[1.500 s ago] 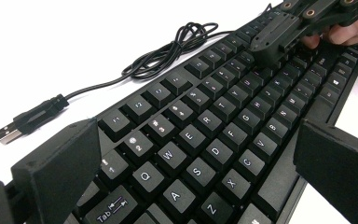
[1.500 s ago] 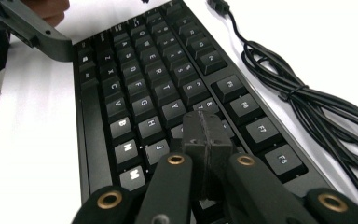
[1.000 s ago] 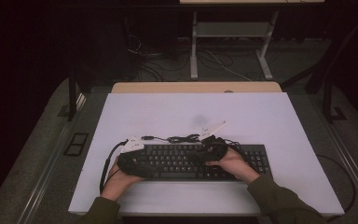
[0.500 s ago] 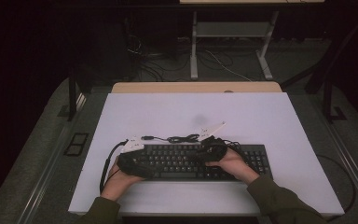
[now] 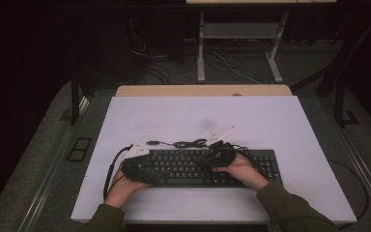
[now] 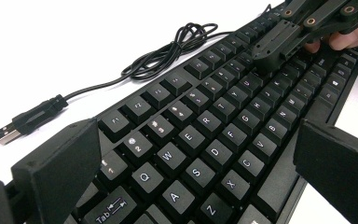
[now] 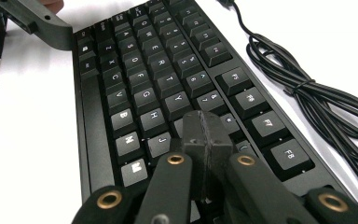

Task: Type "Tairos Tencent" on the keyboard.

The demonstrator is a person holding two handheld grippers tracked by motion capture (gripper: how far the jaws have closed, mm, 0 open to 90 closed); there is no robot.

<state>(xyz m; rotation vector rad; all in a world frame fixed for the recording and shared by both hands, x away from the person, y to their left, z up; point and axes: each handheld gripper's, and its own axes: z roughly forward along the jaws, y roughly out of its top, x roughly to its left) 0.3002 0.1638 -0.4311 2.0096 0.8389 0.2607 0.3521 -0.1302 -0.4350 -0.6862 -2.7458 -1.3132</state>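
Note:
A black keyboard point(image 5: 183, 166) lies along the front of the white table point(image 5: 198, 116). My left gripper point(image 5: 142, 166) is at the keyboard's left end. In the left gripper view its jaws stand wide open point(image 6: 196, 172), one on each side of the Tab and Q keys point(image 6: 144, 179). My right gripper point(image 5: 221, 153) rests over the keyboard's middle. Its jaws are pressed together with nothing between them, and their tip point(image 7: 206, 140) touches the keys near J. The keyboard's cable point(image 5: 189, 143) lies coiled behind it, its USB plug point(image 6: 25, 121) loose on the table.
A wooden desk edge point(image 5: 203, 90) runs behind the white table. Beyond it, on the dark floor, are cables and a metal desk frame point(image 5: 241, 38). Bare white surface lies behind and to the right of the keyboard.

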